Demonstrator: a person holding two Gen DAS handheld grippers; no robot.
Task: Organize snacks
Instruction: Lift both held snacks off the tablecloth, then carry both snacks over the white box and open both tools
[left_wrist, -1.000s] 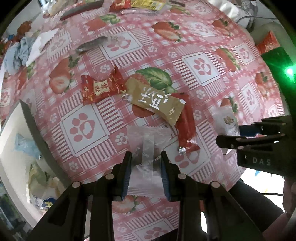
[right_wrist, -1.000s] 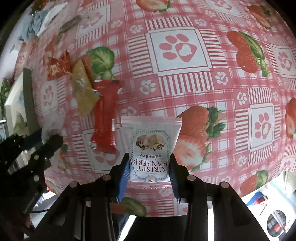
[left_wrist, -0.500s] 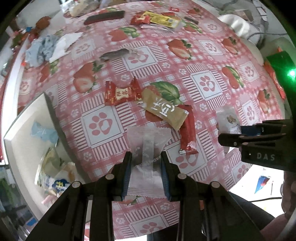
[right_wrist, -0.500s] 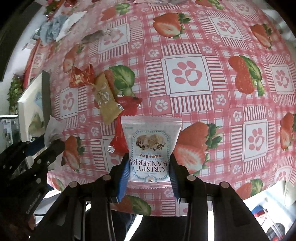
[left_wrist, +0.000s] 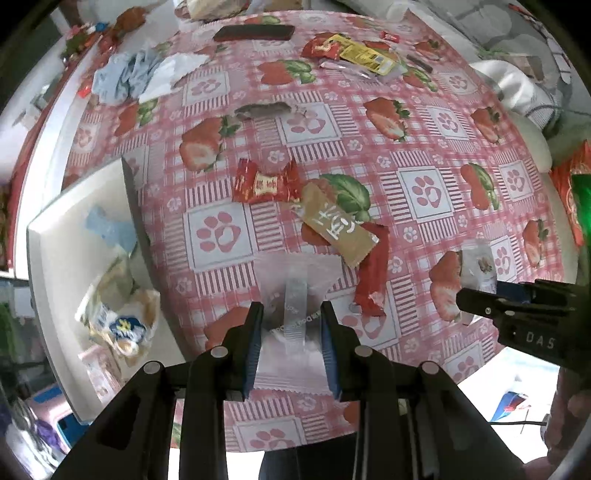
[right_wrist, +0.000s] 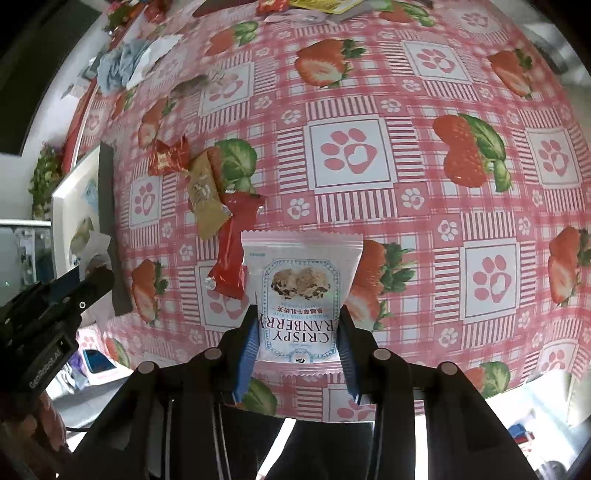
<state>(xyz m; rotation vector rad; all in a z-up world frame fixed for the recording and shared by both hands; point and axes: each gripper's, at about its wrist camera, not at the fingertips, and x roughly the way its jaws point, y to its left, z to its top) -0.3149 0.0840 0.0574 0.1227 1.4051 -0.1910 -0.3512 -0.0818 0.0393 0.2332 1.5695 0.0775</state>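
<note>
Inside white tray (left_wrist: 55, 236), several snack packets (left_wrist: 118, 325); both jaws clamped on cranberry packets (right_wrist: 299, 295).

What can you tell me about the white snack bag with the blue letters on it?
The snack bag is a small white plastic packet with crimped, zigzag ends. A pale blue frame on its front shows a picture of crumbly, nutty pieces, and blue letters spell CRISPY above a partly hidden word ending in RANBERRY, upside down in the right wrist view. The right gripper pinches its sides, holding it above the strawberry tablecloth.
</note>
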